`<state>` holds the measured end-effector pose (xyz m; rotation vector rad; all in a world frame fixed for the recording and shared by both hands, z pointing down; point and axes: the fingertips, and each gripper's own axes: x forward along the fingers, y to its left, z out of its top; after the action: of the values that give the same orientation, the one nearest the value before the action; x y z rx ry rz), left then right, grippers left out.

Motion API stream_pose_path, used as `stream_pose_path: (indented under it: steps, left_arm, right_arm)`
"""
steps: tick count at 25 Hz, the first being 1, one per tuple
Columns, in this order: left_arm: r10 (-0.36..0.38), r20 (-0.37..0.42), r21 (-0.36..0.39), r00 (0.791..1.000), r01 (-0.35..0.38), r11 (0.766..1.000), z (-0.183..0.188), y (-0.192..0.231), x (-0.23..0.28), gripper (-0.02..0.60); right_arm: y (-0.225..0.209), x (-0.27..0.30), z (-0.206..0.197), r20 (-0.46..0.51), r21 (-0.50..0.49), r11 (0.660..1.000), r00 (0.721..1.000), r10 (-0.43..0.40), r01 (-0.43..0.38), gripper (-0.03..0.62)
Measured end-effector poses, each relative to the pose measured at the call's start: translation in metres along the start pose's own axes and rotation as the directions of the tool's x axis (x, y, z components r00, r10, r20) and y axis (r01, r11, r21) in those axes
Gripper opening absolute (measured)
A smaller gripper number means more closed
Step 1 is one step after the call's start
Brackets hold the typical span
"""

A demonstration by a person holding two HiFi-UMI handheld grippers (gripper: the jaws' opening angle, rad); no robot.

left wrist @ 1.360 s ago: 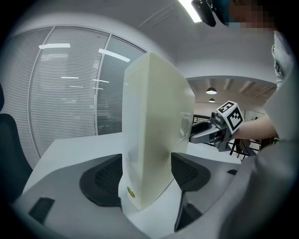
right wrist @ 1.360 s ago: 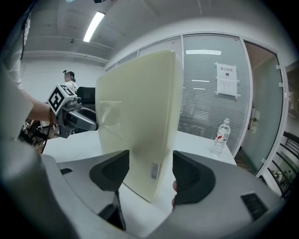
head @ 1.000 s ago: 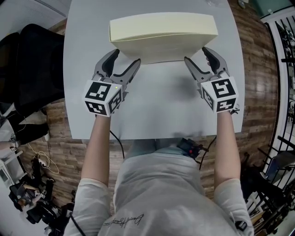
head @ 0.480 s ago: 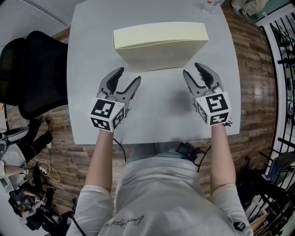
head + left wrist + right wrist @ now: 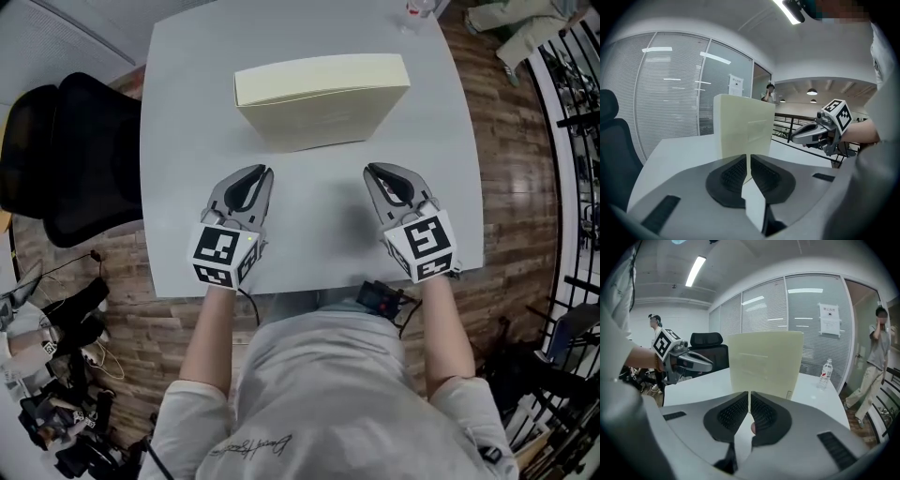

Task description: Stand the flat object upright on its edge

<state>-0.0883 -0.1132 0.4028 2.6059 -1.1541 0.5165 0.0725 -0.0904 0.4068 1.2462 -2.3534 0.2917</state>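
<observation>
Both bare forearms reach forward, well apart and level: the left gripper has its empty jaws closing to a thin slit, while the right gripper has its jaws together, also empty.

No legible text is found; the notice on the glass wall, at two o'clock, and the shirt script remain unreadable.

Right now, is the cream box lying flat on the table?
No, the cream box stands upright on its edge on the white table, its broad face vertical.
</observation>
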Motion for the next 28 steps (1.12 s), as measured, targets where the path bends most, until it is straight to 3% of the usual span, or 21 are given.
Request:
stream_pose_path:
  steps: [8, 28]
  left_arm:
    - [-0.055, 0.002, -0.005, 0.998, 0.055, 0.998, -0.007, -0.024, -0.020, 0.011]
    - [-0.054, 0.033, 0.002, 0.998, 0.054, 0.999, 0.003, -0.050, -0.051, 0.011]
  right_arm:
    - [0.034, -0.018, 0.001, -0.001, 0.000, 0.997, 0.997, 0.076, -0.076, 0.026]
    - [0.052, -0.025, 0.014, 0.023, 0.064, 0.991, 0.993, 0.116, -0.117, 0.025]
